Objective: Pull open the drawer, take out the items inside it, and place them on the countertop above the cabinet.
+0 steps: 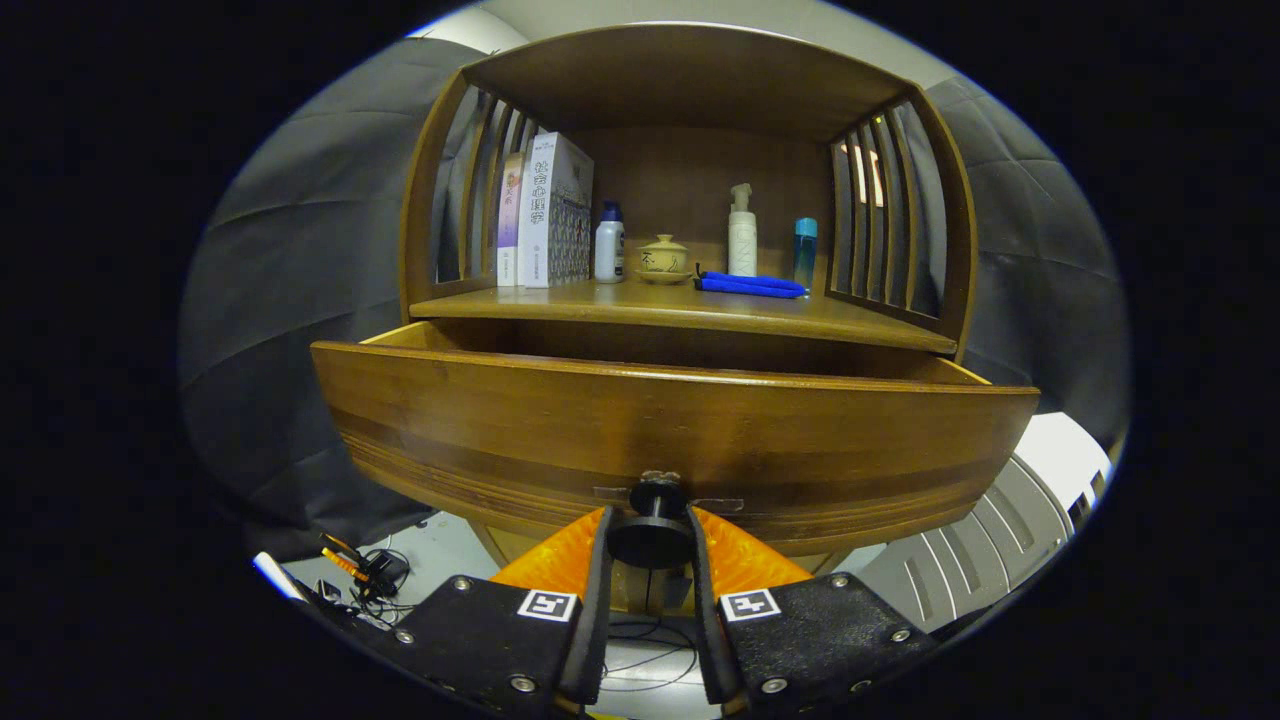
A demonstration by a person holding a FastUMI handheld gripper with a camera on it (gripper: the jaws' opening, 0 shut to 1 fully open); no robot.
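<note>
The wooden drawer (560,420) is pulled well out from under the countertop (640,305), its front panel close ahead of me. A dark round knob (652,528) sits at the bottom middle of that panel, and my gripper (652,525) is shut on it, one finger pressing each side. The drawer's inside is hidden behind its front panel. On the countertop lies a blue cloth (750,285) next to a small lidded ceramic jar (662,258).
Books (545,212) stand at the countertop's left, then a white bottle (609,243); a pump bottle (741,232) and a blue bottle (805,250) stand to the right. Slatted side walls flank the shelf. Cables and tools (365,572) lie on the floor below left; a white ribbed unit (1010,520) sits below right.
</note>
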